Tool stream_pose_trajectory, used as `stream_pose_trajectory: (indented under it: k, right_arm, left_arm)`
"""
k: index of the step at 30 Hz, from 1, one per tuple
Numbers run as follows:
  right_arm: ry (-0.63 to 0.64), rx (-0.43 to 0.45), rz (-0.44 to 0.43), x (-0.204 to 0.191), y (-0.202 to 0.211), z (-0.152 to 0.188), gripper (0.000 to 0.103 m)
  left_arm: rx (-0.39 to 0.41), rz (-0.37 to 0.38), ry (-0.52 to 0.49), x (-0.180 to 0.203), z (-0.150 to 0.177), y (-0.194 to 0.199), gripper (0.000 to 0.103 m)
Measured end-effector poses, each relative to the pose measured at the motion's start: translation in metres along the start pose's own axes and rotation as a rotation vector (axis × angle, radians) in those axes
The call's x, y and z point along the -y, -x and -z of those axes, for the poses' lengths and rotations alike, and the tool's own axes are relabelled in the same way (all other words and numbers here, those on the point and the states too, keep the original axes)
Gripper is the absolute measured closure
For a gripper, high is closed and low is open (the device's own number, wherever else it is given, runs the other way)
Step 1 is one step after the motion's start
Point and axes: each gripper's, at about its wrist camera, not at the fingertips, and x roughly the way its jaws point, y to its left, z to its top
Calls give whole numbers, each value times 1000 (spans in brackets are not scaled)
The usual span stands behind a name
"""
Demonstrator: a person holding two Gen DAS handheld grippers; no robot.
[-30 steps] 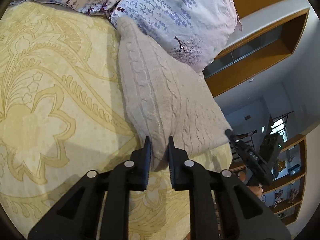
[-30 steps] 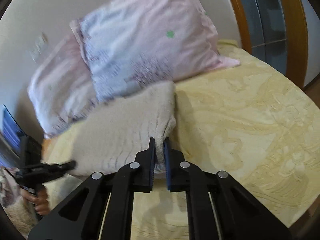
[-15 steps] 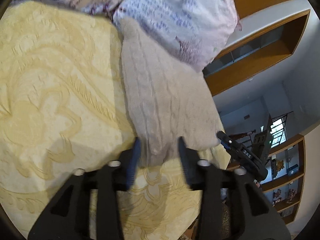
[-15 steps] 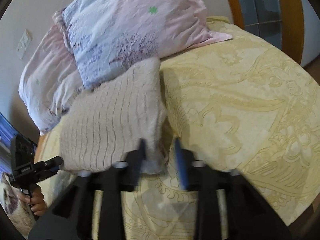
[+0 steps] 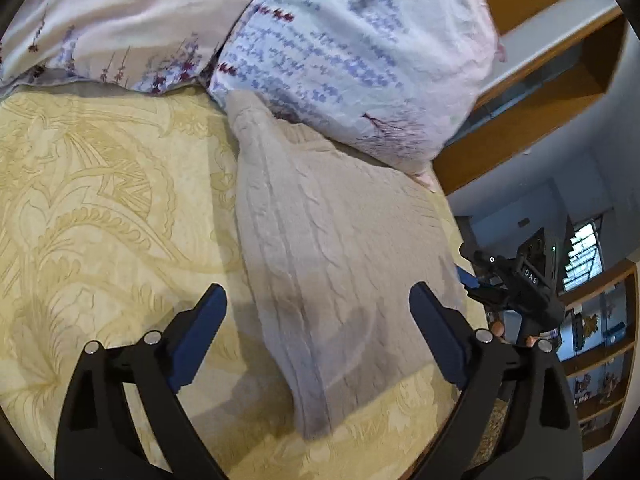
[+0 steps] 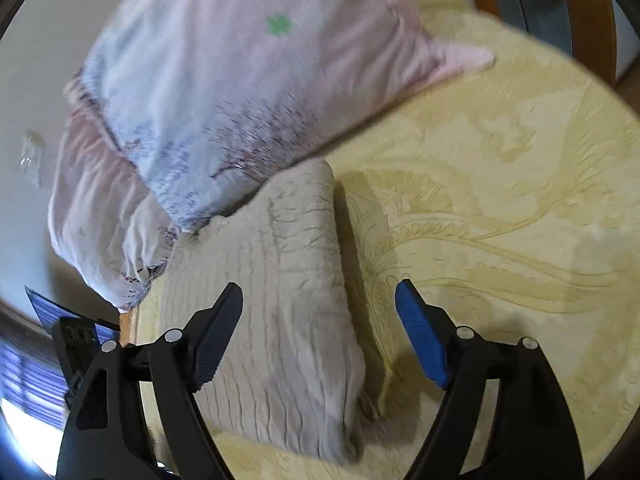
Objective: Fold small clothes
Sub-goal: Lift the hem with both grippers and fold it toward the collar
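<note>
**Folded knit garment on bed, both grippers released**

Item: beige cable-knit garment (image 5: 332, 264), folded into a flat oblong, lying on the yellow patterned bedspread (image 5: 100, 208). In the left wrist view it runs from 12 o'clock down to 6 o'clock through the middle of the picture. Its far end touches, and is partly tucked under, the floral pillow (image 5: 360, 52) at 1 o'clock. In the right wrist view the same garment (image 6: 288, 312) sits at centre and 7 o'clock, with a thick folded edge along its right side.

Left gripper (image 5: 316, 304): jaws have just been opening and stand wide apart. They straddle the near part of the garment without touching it; nothing is held.

Right gripper (image 6: 320, 300): jaws have just been opening and stand wide. The left one is over the knit, the right one over bare bedspread (image 6: 500, 200); the pads (image 6: 420, 332) press on nothing.

Surroundings: a second pale pillow (image 5: 112, 28) at 11 o'clock in the left wrist view; a wooden frame (image 5: 532, 108) at 2 o'clock. The right gripper's body (image 5: 516, 284) appears at 3 o'clock beyond the bed's edge.
</note>
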Motion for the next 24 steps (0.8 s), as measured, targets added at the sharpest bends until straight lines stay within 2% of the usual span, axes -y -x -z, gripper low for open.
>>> stream_pose_trajectory:
  k: [4,10,14,15,18,20,21,24]
  right_arm:
    - [-38,-56,-21,6,-21,-6,23]
    - [-5,-90,-70,2,-32,-3,26]
    - [9,-113,-112,1,-37,-3,36]
    - [10,-121,-128,2,-39,-3,42]
    - [8,-123,-174,4,-42,-1,45]
    - [-11,-135,-209,9,-44,0,54]
    - [-27,-139,-236,12,-46,2,60]
    - [-48,-136,-289,15,-46,7,68]
  left_arm:
    - [-20,21,49,-10,-7,-15,11]
    - [-39,72,102,-20,-12,-31,12]
    - [-27,94,102,-19,-15,-38,13]
    - [-27,102,103,-19,-15,-40,15]
    - [-20,113,105,-17,-16,-44,17]
    - [-18,112,104,-15,-17,-45,19]
    - [-16,112,111,-15,-17,-45,21]
    - [-21,119,160,-20,-17,-47,34]
